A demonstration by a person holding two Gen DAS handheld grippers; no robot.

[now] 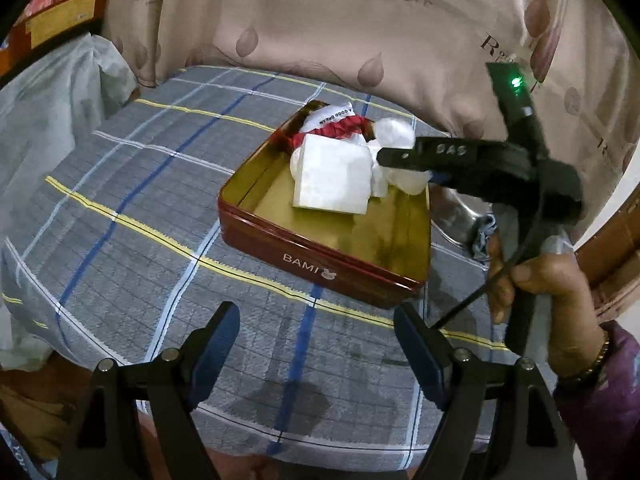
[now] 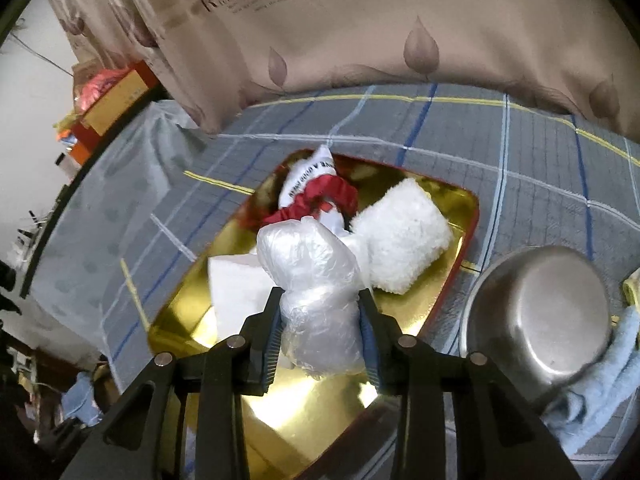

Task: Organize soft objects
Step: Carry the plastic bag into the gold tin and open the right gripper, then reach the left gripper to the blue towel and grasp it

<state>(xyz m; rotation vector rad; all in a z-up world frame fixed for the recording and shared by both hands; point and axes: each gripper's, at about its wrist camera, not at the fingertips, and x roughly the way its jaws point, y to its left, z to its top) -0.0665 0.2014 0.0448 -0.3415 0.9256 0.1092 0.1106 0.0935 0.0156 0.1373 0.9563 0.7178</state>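
Observation:
A red tin (image 1: pixel 304 249) with a gold inside (image 2: pixel 320 404) lies on the checked bedsheet. In it are a white block (image 1: pixel 332 176) (image 2: pixel 234 286), a white cloth with a red band (image 1: pixel 340 125) (image 2: pixel 322 194) and a fluffy white towel (image 2: pixel 404 236). My right gripper (image 2: pixel 320 294) hangs over the tin, shut on a crumpled clear plastic bag (image 2: pixel 316 264) whose top bulges out past the fingertips. The left wrist view shows that gripper (image 1: pixel 396 158) reaching in from the right over the tin's far corner. My left gripper (image 1: pixel 316 312) is open and empty, just short of the tin's near edge.
A steel bowl (image 2: pixel 540 312) (image 1: pixel 460 208) sits right of the tin on a light blue cloth (image 2: pixel 600 376). Beige leaf-print bedding (image 1: pixel 360 20) rises behind. Orange boxes (image 1: pixel 60 12) stand at the far left. A person's hand (image 1: pixel 552 280) grips the right tool's handle.

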